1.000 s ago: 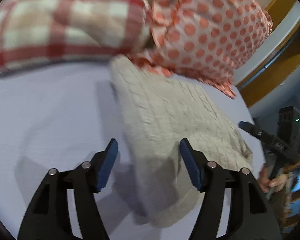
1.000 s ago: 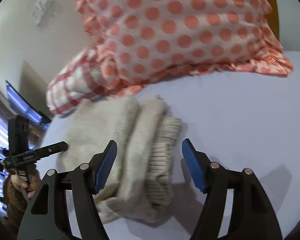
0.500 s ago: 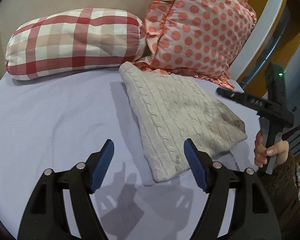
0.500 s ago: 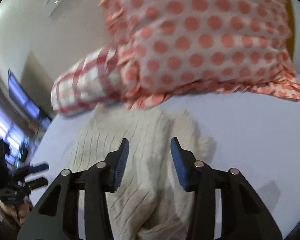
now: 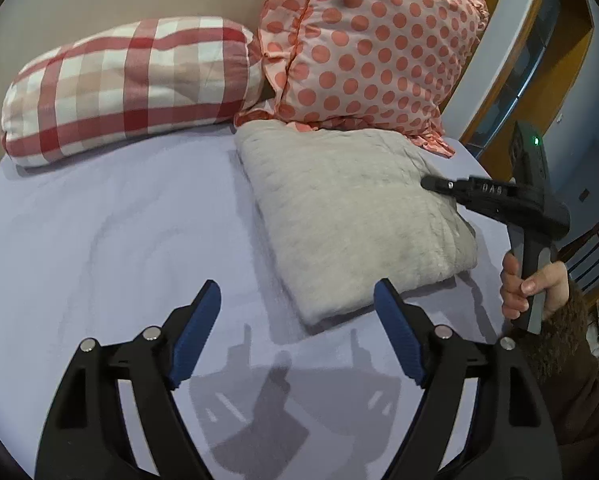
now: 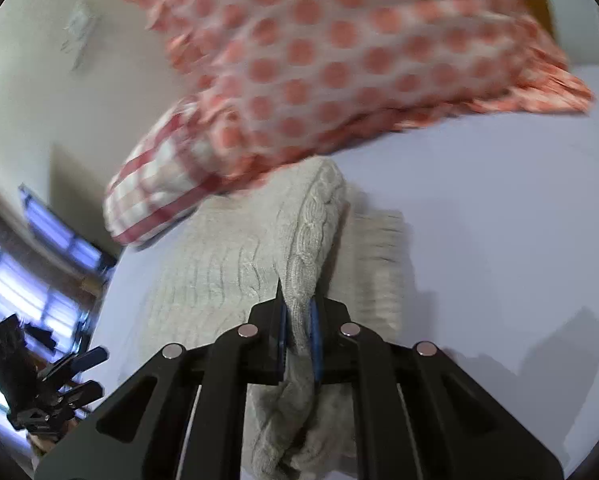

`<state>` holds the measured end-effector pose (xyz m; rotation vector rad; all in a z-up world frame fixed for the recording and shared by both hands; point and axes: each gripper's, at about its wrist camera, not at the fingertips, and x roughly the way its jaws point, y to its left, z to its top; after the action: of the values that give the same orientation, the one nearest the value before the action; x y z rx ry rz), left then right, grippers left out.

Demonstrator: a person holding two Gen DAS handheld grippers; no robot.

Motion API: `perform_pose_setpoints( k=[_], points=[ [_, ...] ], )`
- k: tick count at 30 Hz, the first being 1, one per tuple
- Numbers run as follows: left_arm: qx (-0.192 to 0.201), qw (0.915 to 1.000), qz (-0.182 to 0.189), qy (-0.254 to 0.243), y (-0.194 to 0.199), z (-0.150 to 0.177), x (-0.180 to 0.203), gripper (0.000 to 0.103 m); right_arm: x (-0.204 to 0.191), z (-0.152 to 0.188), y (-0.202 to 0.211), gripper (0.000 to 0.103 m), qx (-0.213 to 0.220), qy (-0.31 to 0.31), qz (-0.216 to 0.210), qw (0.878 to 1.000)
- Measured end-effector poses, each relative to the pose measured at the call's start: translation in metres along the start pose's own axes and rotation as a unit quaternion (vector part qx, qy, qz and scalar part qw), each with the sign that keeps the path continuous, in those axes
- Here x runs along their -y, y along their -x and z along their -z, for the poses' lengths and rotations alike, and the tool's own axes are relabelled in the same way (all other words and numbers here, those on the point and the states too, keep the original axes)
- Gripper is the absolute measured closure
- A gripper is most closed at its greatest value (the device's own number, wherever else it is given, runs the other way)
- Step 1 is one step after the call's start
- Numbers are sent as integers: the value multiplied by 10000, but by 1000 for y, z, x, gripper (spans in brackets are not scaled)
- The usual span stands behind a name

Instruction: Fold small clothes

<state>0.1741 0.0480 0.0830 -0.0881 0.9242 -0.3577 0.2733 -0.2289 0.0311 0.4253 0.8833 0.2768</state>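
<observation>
Sweater (image 5: 351, 216) sits folded on the bed just in front of the polka-dot pillow (image 5: 371, 44), and since our right claw (image 6: 298, 328) only pinches one knit ridge while our left claw (image 5: 299, 336) is opening on nothing, lifting probably unravels the fold.

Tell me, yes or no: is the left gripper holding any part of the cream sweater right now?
No. The left gripper has nothing between its opening jaws, only bare bedsheet, while the cream sweater lies ahead of its right finger.
</observation>
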Motion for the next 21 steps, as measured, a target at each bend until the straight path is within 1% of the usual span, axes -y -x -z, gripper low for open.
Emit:
perform_pose_setpoints(
  k=[1, 2, 3, 4, 5, 6, 7, 9, 10, 11, 12, 13, 14, 15, 16, 17, 18, 19, 20, 21],
  points=[
    [-37, 10000, 17, 26, -4, 0, 0, 24, -1, 3, -5, 92, -63, 67, 79, 9999],
    [-79, 9999, 49, 62, -7, 1, 1, 24, -3, 2, -3, 92, -23, 108, 97, 9999],
    [-99, 9999, 84, 71, -8, 2, 2, 24, -7, 1, 2, 89, 19, 115, 64, 9999],
    [-110, 9998, 126, 50, -8, 4, 4, 24, -8, -1, 9, 78, 72, 107, 61, 9999],
    [-98, 9999, 124, 16, -7, 5, 5, 24, -10, -2, 20, 70, 226, 123, 158, 9995],
    [-78, 9999, 118, -29, -4, 5, 7, 24, -13, -2, 32, 54, 448, 177, 167, 9987],
    [-47, 9999, 120, -70, -2, 5, 9, 24, -16, -1, 40, 49, 582, 244, 85, 9980],
    [-2, 9998, 182, -108, 1, 4, 12, 24, -29, 4, 49, 49, 599, 475, -145, 9970],
    [4, 9997, 192, -117, 1, 4, 13, 24, -34, 5, 47, 49, 521, 556, -321, 9966],
    [7, 9997, 198, -123, 0, 4, 14, 24, -40, 10, 43, 49, 355, 623, -545, 9959],
    [2, 9997, 213, -123, 0, 4, 15, 24, -42, 14, 37, 49, 195, 649, -677, 9954],
    [-17, 9996, 242, -125, -2, 5, 17, 24, -42, 19, 29, 49, 15, 651, -692, 9955],
    [-32, 9996, 249, -128, -2, 7, 17, 24, -39, 22, 17, 49, -173, 597, -454, 9970],
    [-45, 9996, 243, -129, -3, 9, 18, 24, -31, 25, 2, 51, -389, 479, -267, 9977],
    [-53, 9997, 222, -123, -2, 12, 18, 24, -25, 25, -3, 56, -387, 391, -324, 9980],
    [-46, 9997, 195, -103, -1, 15, 18, 24, -20, 24, -2, 58, -304, 277, -417, 9983],
    [-18, 9999, 144, -66, 2, 19, 17, 24, -18, 23, 3, 59, -360, 134, -489, 9981],
    [7, 9999, 118, -48, 5, 21, 16, 21, -19, 24, 10, 58, -322, 111, -493, 9982],
    [52, 10000, 73, -24, 8, 25, 16, 19, -23, 27, 20, 58, -224, 153, -423, 9987],
    [105, 9999, 0, -4, 12, 29, 16, 14, -31, 33, 34, 48, -68, 312, -187, 9993]
  ],
)
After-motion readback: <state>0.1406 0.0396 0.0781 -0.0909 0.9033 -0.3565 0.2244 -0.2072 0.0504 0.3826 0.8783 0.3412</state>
